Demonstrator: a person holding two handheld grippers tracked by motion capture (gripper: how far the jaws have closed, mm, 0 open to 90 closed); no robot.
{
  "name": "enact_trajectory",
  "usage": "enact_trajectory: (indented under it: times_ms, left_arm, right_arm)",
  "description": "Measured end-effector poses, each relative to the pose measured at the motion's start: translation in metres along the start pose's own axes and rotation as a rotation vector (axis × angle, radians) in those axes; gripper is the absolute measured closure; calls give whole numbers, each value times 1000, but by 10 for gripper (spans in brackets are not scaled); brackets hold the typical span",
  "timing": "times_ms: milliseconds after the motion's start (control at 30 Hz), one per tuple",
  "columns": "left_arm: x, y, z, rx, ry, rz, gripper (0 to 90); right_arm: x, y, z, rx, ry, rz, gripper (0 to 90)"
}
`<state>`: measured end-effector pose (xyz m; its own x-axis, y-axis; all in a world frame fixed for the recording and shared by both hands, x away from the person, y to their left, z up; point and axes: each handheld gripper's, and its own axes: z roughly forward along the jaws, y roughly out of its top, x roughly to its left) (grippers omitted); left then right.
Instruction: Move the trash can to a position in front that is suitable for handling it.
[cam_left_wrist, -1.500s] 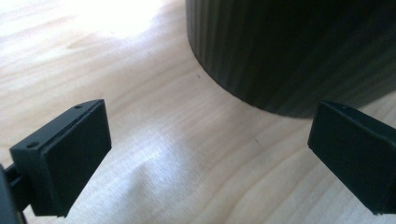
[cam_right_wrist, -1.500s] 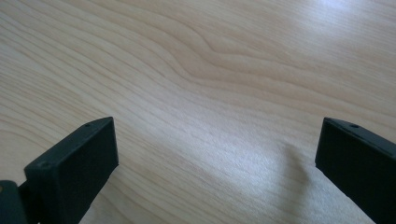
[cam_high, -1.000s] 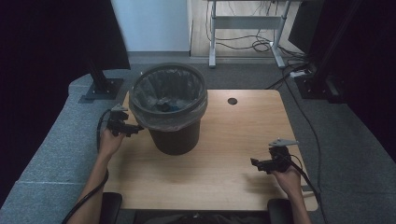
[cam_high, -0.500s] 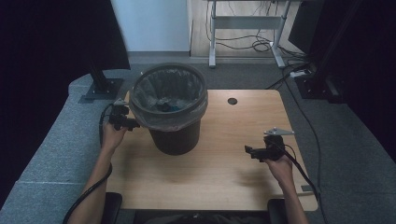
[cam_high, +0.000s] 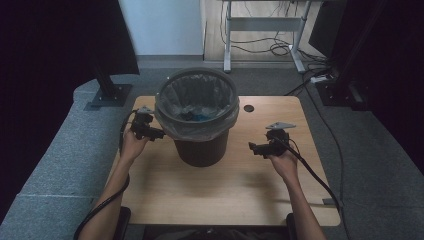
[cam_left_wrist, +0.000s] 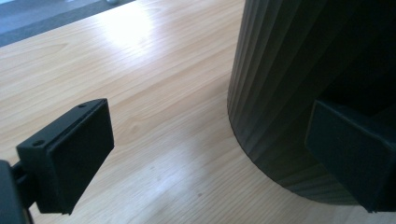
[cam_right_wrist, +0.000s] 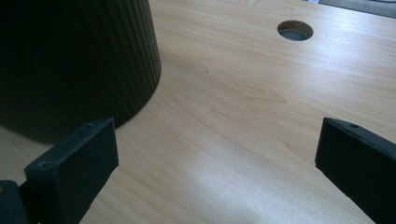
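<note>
A dark ribbed bin lined with a clear plastic bag stands on the wooden table; something blue lies inside it. My left gripper is open, right beside the bin's left wall under the bag's rim. In the left gripper view the ribbed wall sits just ahead of the spread jaws, nothing between them. My right gripper is open a short way right of the bin, pointing at it. The right gripper view shows the bin wall at the left and bare table between the jaws.
A round cable hole pierces the table behind the right gripper. Grey padded surfaces flank the table on the left and right. A desk frame with cables stands beyond the table.
My right gripper has moved forward and left across the table toward the bin. My left gripper has edged up along the bin's left side.
</note>
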<state>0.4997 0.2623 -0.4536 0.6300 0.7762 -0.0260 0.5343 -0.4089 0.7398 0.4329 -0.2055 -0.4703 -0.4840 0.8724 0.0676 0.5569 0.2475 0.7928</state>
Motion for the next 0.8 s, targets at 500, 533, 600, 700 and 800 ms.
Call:
enact_trajectory:
  times_ms: [500,533,600,700,800]
  left_arm:
    - [-40,22,21,21,-75,96,4]
    - [-42,24,22,24,-78,101,0]
    - [-43,25,24,29,-84,107,0]
    - [-38,28,24,24,-89,99,0]
    - [-31,34,23,-12,-92,47,0]
  right_arm:
    - [-16,21,37,-6,-42,58,0]
    - [-18,22,36,-13,-56,64,0]
    - [-19,22,36,-11,-61,62,0]
    - [-22,23,35,-11,-42,65,0]
    - [-29,27,35,-23,-48,70,0]
